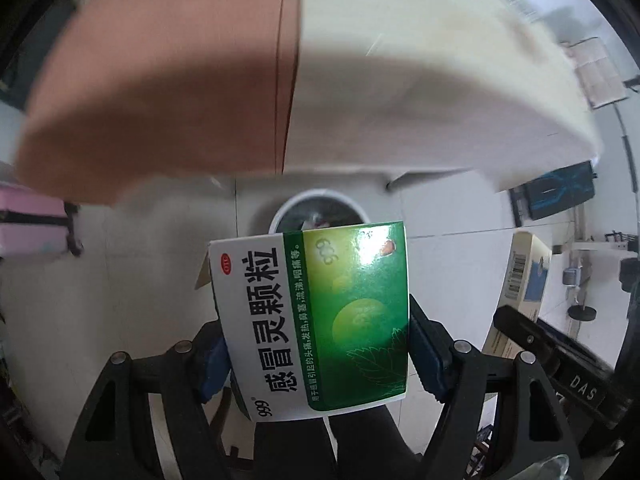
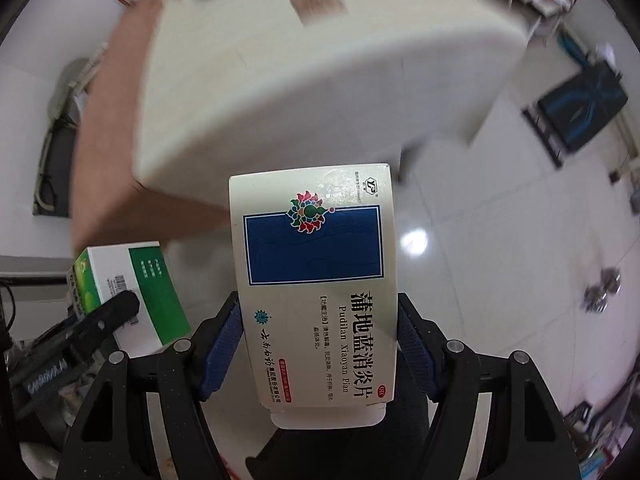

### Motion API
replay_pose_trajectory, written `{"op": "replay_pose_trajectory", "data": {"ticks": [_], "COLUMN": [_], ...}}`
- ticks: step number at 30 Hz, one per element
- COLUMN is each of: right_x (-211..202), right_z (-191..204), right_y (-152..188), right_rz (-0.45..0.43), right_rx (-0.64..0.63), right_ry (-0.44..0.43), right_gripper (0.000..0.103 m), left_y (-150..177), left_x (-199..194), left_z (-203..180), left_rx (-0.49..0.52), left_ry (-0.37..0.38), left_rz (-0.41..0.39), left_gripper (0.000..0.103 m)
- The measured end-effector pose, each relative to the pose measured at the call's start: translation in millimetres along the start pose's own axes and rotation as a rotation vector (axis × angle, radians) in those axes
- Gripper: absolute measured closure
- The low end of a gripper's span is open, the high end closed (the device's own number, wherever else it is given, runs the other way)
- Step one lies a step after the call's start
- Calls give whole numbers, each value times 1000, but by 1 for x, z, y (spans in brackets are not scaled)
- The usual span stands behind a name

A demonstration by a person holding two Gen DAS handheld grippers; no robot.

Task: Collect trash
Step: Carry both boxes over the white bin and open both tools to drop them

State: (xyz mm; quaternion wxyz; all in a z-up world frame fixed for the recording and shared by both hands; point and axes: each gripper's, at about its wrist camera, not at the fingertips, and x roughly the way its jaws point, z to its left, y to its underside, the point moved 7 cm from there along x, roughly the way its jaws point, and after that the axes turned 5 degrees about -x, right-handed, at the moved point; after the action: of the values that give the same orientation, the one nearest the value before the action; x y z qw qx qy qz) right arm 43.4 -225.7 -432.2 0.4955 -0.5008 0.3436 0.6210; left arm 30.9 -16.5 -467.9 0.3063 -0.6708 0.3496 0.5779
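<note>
My left gripper (image 1: 316, 354) is shut on a green and white medicine box (image 1: 320, 320) and holds it in the air above the floor. A white round trash bin (image 1: 320, 212) with trash inside stands on the floor just beyond the box, partly hidden by it. My right gripper (image 2: 318, 346) is shut on a cream and blue medicine box (image 2: 316, 280), also held in the air. The green box (image 2: 128, 292) with the left gripper shows at the lower left of the right wrist view. The cream box (image 1: 520, 280) shows at the right of the left wrist view.
A table with a white and an orange top (image 1: 360, 80) hangs over the bin; it also fills the upper right wrist view (image 2: 300, 80). A pink case (image 1: 32, 220) stands at the left. A black and blue device (image 2: 580, 108) and dumbbell weights (image 2: 600, 292) lie on the tiled floor.
</note>
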Motion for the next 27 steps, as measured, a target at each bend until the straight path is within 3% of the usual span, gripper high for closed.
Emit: {"op": "replay_pose_trajectory", "data": {"ticks": [7, 8, 11, 14, 15, 18, 21, 27], "right_x": [161, 182, 243, 298, 315, 349, 363, 356], "right_z": [-44, -49, -56, -56, -55, -57, -65, -70], "right_y": [8, 8, 1, -4, -6, -6, -2, 8], "right_rz": [88, 97, 123, 153, 156, 161, 171, 161], "right_rx": [77, 88, 108, 93, 78, 53, 18, -73], "right_ry": [-32, -41, -72, -122, -126, -114, -42, 121], "right_gripper": [28, 28, 28, 27, 26, 0, 0, 0], "left_y": [-21, -26, -28, -31, -28, -25, -18, 2], "left_x": [166, 188, 233, 269, 273, 279, 278, 256], "left_z": [16, 19, 29, 43, 50, 69, 80, 80], "left_rx": [-51, -62, -76, -87, -87, -72, -54, -43], "left_ry": [61, 63, 63, 35, 22, -56, -120, -152], "left_rz": [132, 146, 166, 161, 153, 96, 67, 73], "left_gripper": [27, 25, 1, 1, 1, 1, 1, 1]}}
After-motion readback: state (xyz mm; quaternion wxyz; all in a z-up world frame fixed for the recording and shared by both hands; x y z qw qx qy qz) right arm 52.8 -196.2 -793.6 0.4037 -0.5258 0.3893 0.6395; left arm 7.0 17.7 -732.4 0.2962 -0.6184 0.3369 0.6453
